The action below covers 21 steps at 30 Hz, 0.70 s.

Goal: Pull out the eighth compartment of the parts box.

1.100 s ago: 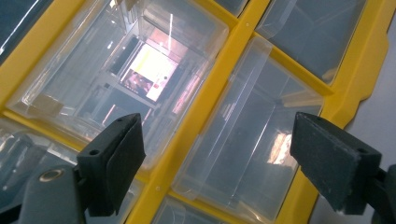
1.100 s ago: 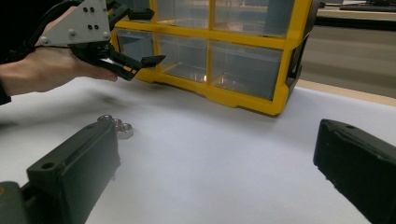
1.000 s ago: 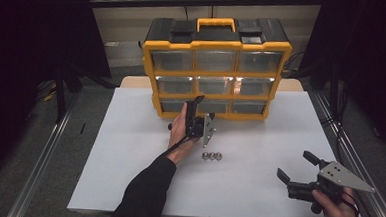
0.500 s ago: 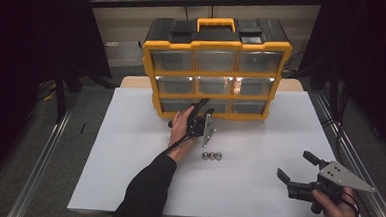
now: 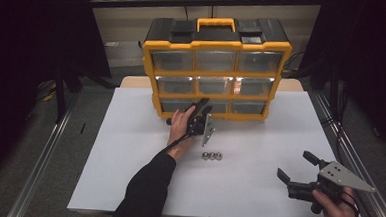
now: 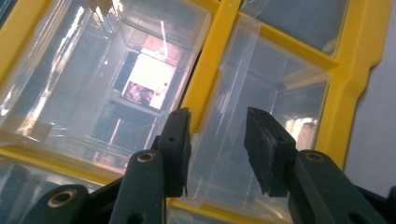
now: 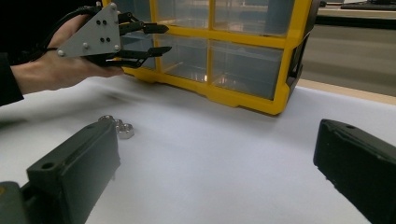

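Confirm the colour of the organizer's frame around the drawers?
Yellow frame around clear drawers, with a black top; the high view shows it best.

- The right hand-held gripper [image 7: 215, 172] has its two black jaws rising wide apart from the bottom edge, with only bare white desk [image 7: 224, 154] between them.
- Three metal nuts [image 7: 117, 126] lie in a touching cluster on the desk, just beyond the jaw on the left.
- A yellow drawer organizer [image 7: 219, 51] with clear drawers stands at the back.
- At upper left, the left hand-held gripper [image 7: 161, 39], held in a hand [image 7: 60, 70], points its jaws at a clear drawer [image 7: 184, 58].
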Each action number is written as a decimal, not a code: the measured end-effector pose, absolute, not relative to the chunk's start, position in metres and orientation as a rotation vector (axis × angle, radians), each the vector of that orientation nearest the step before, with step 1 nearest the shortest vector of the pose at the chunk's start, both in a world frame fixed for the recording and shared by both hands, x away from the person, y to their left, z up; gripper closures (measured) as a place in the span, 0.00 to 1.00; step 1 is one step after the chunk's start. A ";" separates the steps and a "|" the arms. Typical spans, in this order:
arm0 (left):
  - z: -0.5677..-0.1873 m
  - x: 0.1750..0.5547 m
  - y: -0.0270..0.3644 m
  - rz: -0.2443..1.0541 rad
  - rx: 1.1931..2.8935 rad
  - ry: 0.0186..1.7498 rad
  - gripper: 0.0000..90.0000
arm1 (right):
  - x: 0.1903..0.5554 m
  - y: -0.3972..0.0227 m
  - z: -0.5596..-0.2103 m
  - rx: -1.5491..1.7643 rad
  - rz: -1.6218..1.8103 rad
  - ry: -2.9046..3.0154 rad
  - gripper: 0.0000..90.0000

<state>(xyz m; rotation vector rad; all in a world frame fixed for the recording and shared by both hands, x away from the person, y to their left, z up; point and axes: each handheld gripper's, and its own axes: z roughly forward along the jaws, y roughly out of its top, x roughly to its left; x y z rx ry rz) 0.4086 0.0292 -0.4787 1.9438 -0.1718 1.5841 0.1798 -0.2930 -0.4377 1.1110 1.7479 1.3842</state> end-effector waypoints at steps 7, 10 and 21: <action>-0.482 0.407 0.027 1.637 1.961 -0.198 0.70 | 0.180 -0.293 -0.438 1.110 1.383 1.747 0.00; -0.486 0.409 0.027 1.636 1.956 -0.206 0.71 | 0.180 -0.293 -0.438 1.113 1.385 1.748 0.00; -0.485 0.408 0.027 1.748 1.941 -0.269 0.79 | 0.180 -0.293 -0.438 1.110 1.381 1.752 0.00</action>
